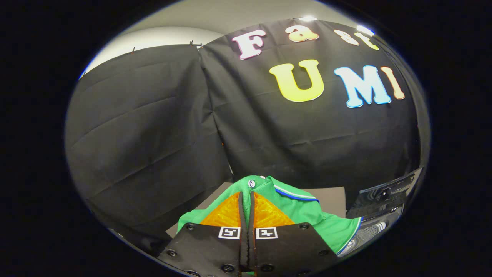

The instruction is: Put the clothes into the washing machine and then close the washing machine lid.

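Gripper (246, 200) clamped on one green shirt (307, 217); one open washing machine (378, 215) to the right, booth wall beyond.

bright ceiling lights (307, 18) glare above the dim booth; fisheye view bends the edges, centre stays sharp.

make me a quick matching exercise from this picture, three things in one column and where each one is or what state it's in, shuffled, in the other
Things:
1. green shirt
2. gripper
3. washing machine

Places or states:
A. off to the right, beyond the shirt's hem
B. jaws nearly together, with cloth around them
C. draped around and ahead of the fingers, white button at the top

Pairs: 1-C, 2-B, 3-A
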Demonstrator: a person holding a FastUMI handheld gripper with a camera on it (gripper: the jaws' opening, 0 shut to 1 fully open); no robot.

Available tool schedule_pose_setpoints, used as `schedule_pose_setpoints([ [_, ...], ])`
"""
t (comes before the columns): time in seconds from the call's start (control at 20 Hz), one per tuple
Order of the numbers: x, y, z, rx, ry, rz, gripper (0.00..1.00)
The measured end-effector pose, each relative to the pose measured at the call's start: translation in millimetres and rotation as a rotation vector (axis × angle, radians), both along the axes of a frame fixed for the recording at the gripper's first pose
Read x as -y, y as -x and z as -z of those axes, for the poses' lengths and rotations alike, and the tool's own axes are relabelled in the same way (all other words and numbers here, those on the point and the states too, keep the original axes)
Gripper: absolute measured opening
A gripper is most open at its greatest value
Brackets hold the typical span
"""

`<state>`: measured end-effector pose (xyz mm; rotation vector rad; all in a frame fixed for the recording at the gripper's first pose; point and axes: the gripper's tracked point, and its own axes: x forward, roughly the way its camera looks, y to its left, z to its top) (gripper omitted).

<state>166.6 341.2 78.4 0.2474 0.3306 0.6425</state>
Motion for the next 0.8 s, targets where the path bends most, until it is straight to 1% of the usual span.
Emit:
schedule_pose_setpoints([
  [0.35, 81, -15, -2, 0.002, -0.010, 0.064, 0.01],
  [0.5, 114, -21, 0, -0.017, -0.034, 0.080, 0.01],
  [0.8, 182, -33, 3, -0.008, -0.037, 0.120, 0.01],
])
